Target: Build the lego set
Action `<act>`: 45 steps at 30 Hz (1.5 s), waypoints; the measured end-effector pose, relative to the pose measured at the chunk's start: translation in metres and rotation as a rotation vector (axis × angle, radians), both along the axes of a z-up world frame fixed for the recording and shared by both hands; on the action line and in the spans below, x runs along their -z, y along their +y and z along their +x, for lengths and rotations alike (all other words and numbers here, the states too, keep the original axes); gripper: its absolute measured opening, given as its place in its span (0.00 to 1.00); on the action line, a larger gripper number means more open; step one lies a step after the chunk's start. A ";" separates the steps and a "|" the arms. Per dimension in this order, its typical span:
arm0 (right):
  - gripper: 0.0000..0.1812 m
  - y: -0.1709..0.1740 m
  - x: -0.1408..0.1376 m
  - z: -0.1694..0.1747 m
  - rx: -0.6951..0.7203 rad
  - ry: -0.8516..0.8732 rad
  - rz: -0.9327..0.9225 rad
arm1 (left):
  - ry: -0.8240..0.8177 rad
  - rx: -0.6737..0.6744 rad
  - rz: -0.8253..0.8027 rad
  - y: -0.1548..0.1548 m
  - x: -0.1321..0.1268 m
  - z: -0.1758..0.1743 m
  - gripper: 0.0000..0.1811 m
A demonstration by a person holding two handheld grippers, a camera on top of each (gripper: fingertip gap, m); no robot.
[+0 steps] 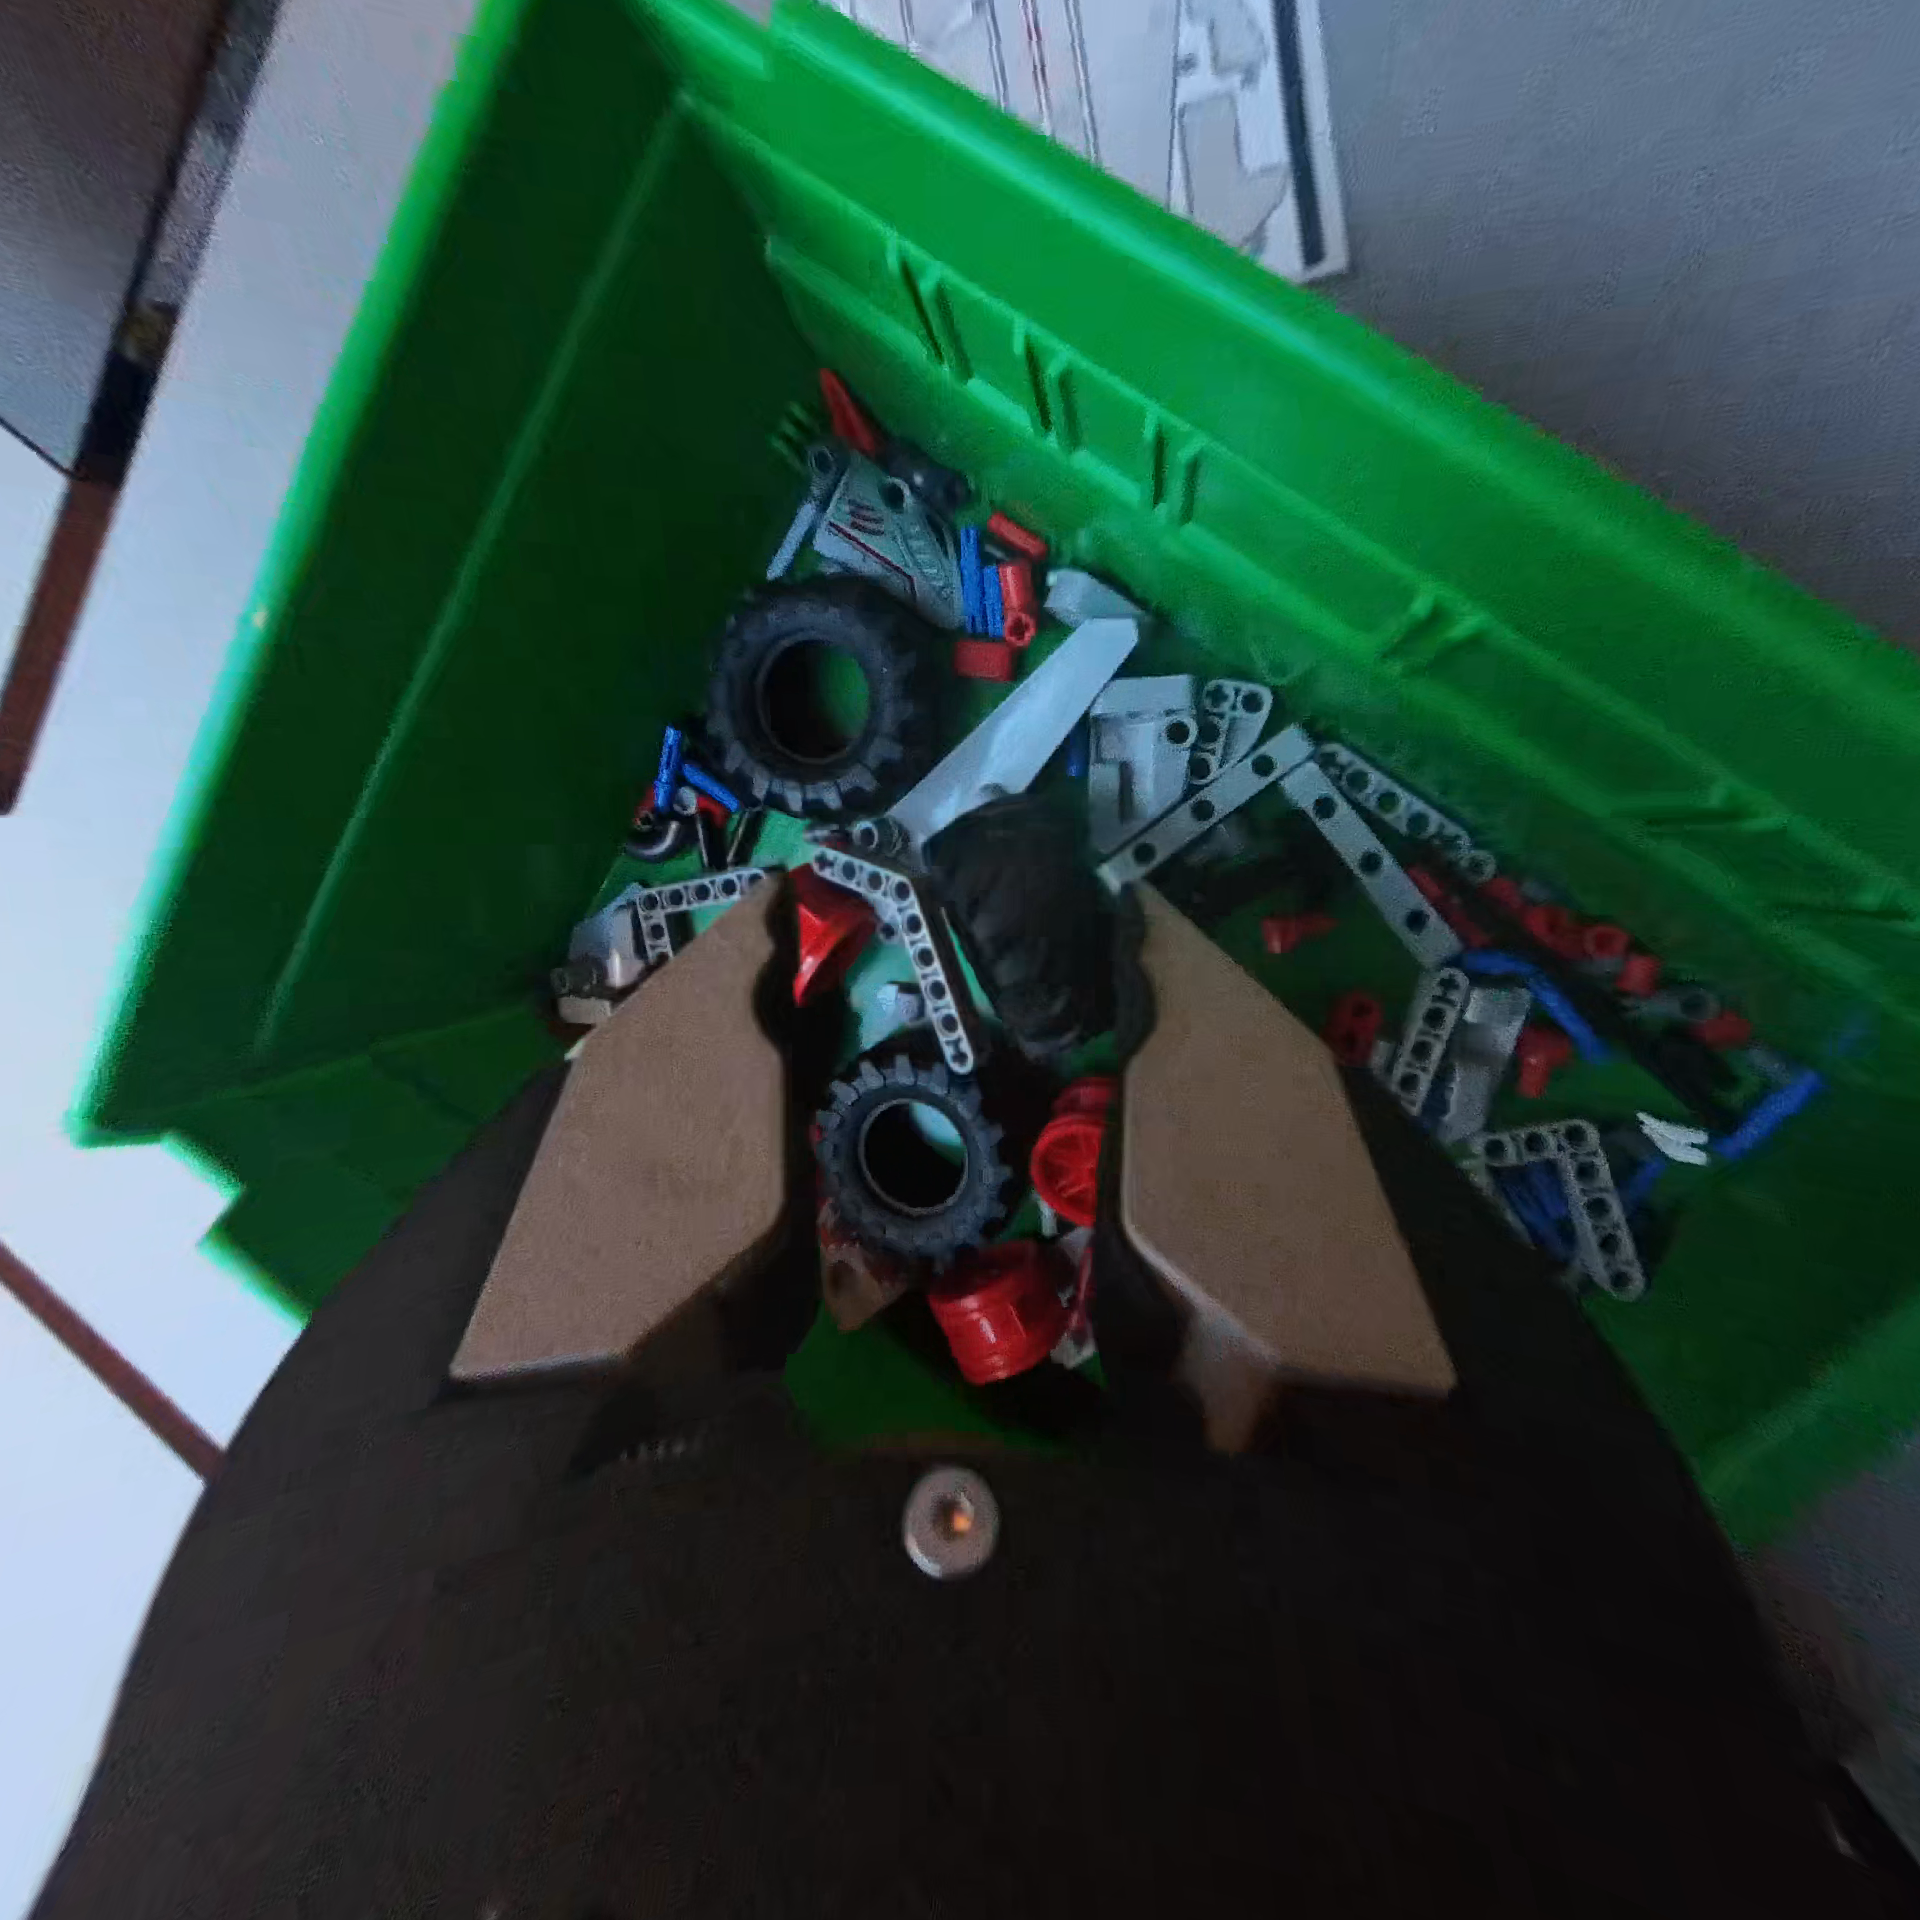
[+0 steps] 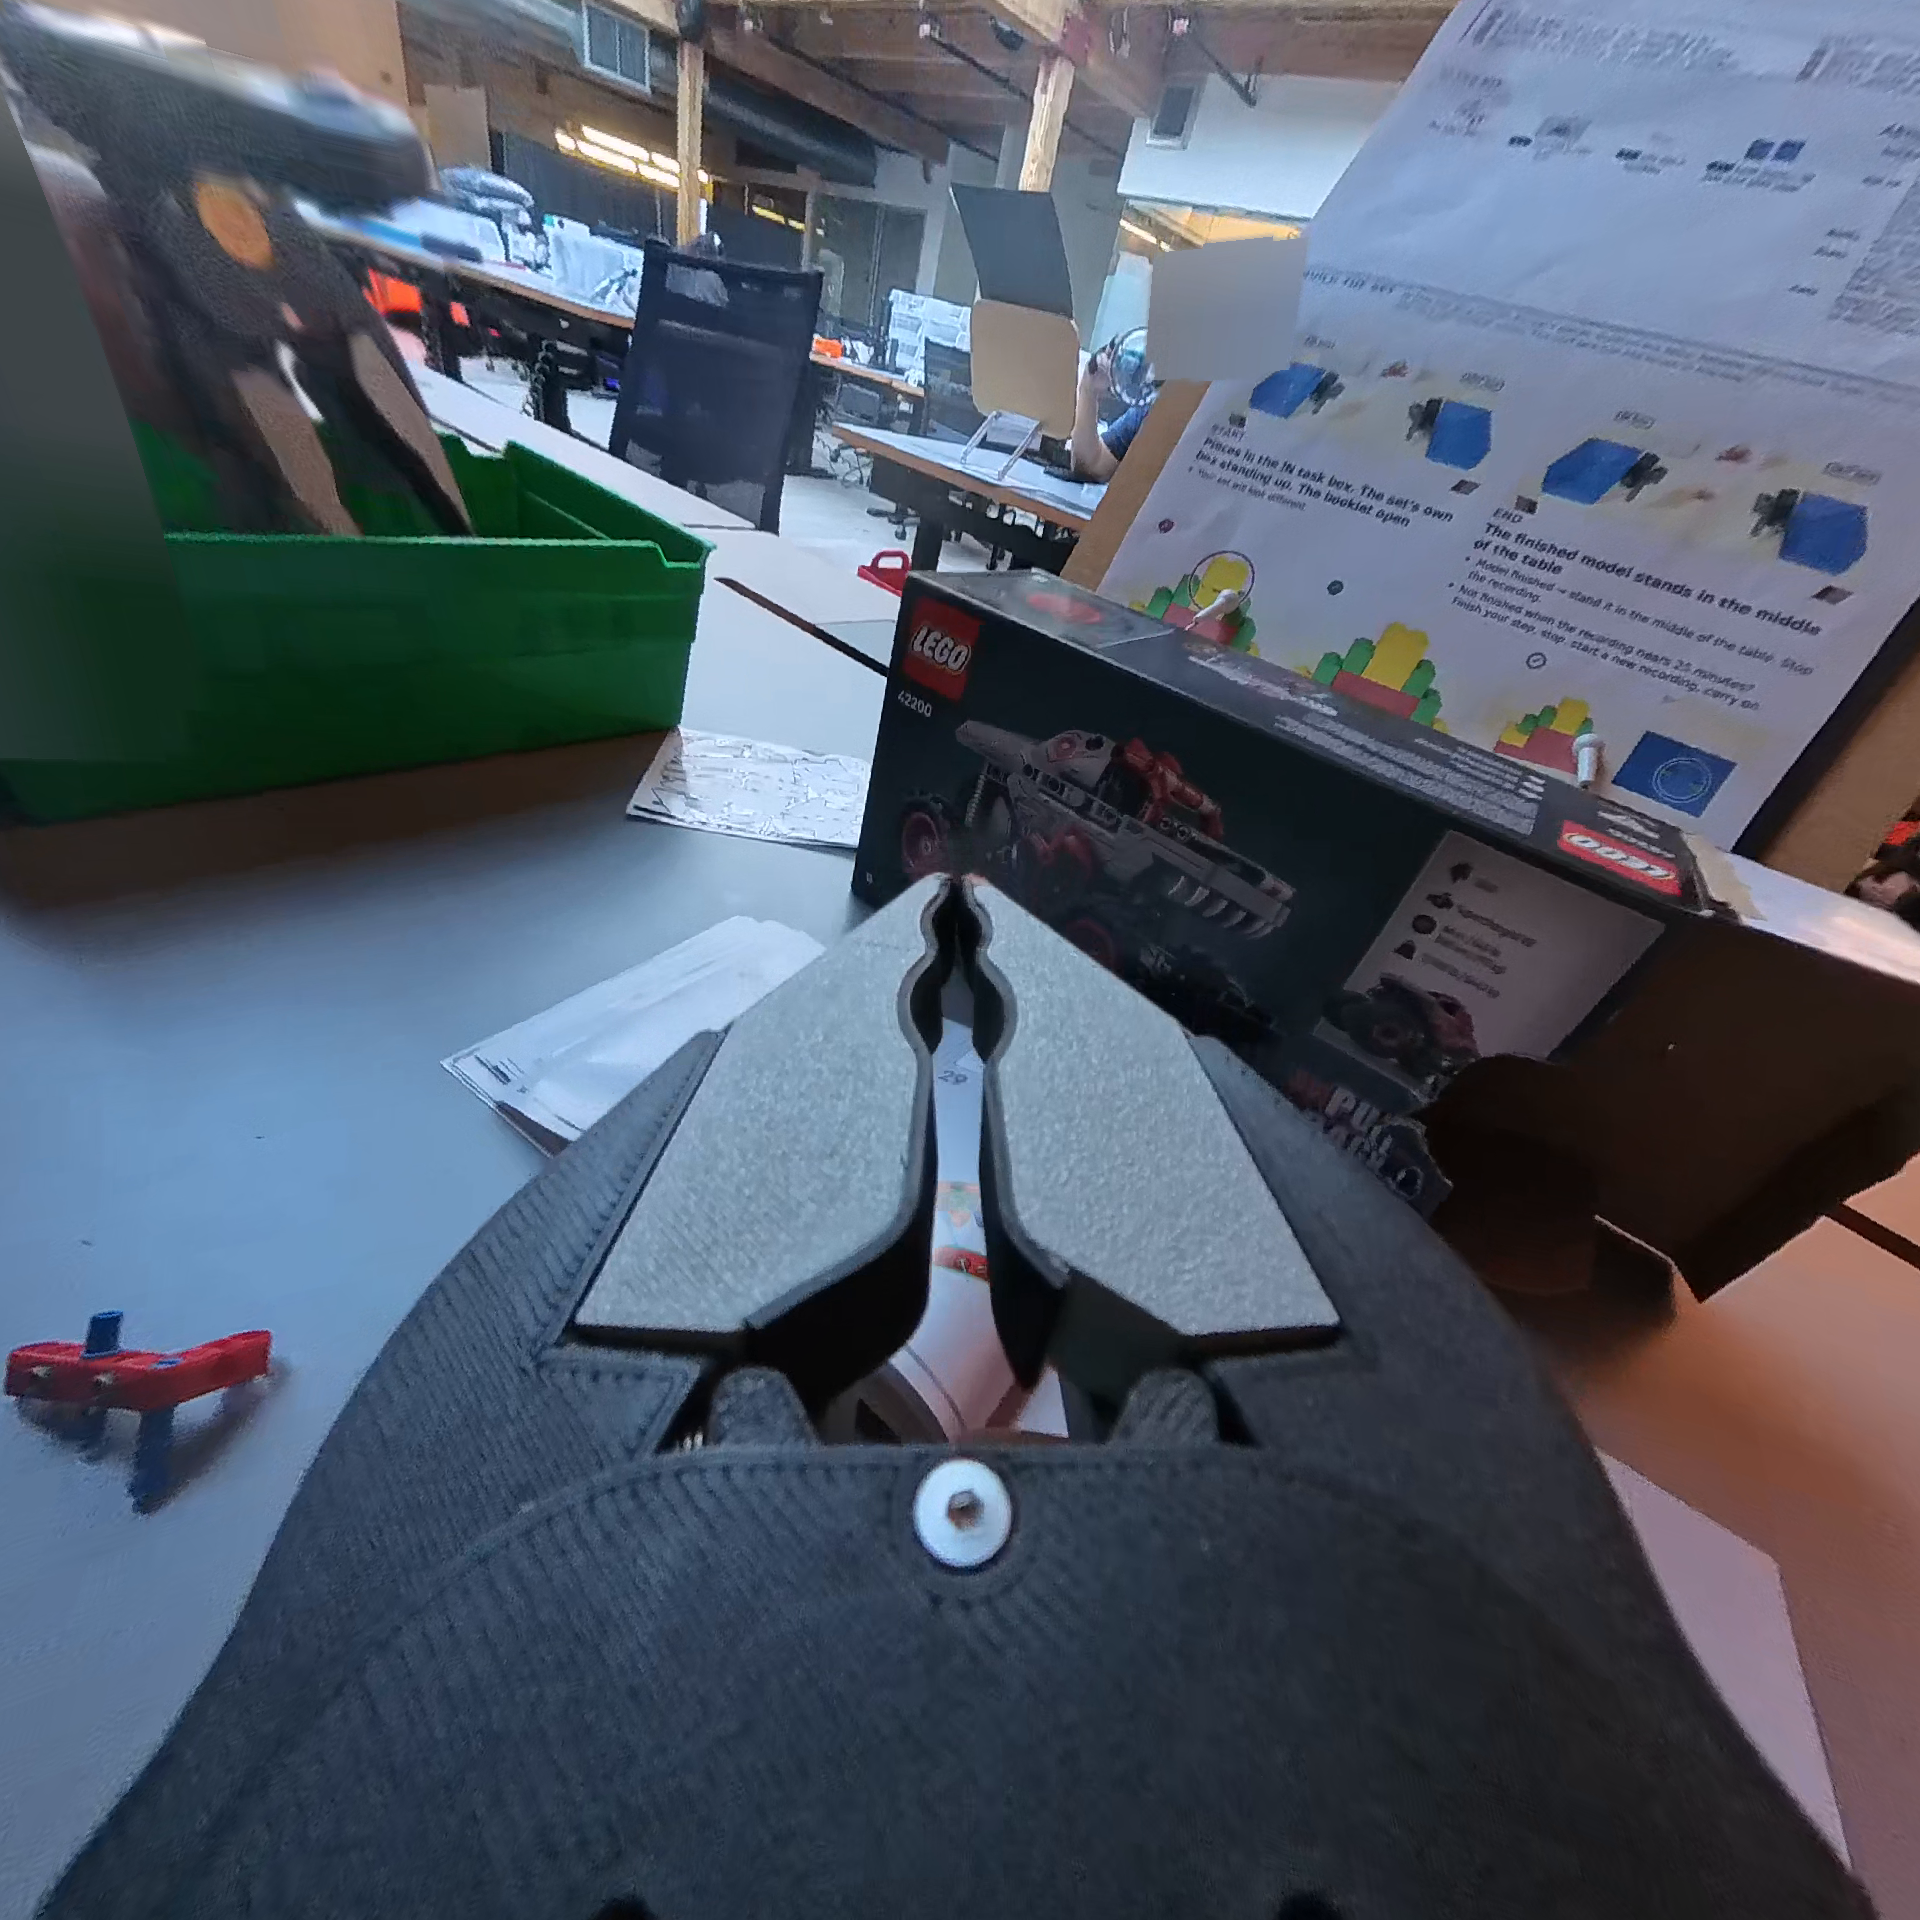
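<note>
Lego pieces: we see a loose pile of them [image 1: 1039, 831] in the bottom of the green bin [image 1: 468, 623]. There are grey beams with holes, red bits and blue pins.
Tyres: we see a big black tyre [image 1: 805, 696] near the far corner of the pile, and a smaller black tyre [image 1: 914, 1153] closer to us.
Left gripper: our left gripper [image 1: 956, 904] points down into the bin. Its two tan fingers [image 1: 665, 1143] are spread wide apart. The small tyre and some red wheel parts [image 1: 1075, 1143] sit in the gap between them. We hold nothing.
Green bin: in the right wrist view the bin [image 2: 436, 644] sits on the grey table [image 2: 260, 1039], off to our left, and the left gripper [image 2: 343, 457] dips into it.
Small build: a little red piece with blue pins [image 2: 135, 1371] lies on the table by itself, well apart from the bin.
Right gripper: our right gripper [image 2: 958, 883] hangs over the table. Its tips are almost touching, with only a thin slit, and nothing is in it.
Booklet: open paper pages [image 2: 634, 1029] lie under and just past the right gripper.
Set box: a dark box with a monster truck picture [image 2: 1195, 831] stands just behind the right gripper.
Printed sheet: a big paper with pictures [image 2: 1558, 468] leans up behind the box.
Flat sheet: a pale sheet with line drawings [image 2: 758, 784] lies between the bin and the box.
</note>
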State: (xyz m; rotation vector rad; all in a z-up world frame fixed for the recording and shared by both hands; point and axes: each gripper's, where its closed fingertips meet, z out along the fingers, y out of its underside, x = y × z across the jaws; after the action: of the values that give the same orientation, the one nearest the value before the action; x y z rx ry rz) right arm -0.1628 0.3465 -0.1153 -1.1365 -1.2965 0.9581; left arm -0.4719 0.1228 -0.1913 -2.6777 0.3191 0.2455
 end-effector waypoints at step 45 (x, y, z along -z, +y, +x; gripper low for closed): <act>0.00 0.016 0.013 -0.009 0.034 -0.043 -0.013 | -0.023 0.179 0.056 -0.022 0.012 0.042 0.00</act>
State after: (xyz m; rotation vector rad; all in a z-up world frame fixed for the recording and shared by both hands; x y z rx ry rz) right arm -0.1719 0.3628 -0.1284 -1.1912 -1.3030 0.9230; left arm -0.4301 0.1010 -0.2030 -2.5751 0.5336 0.1658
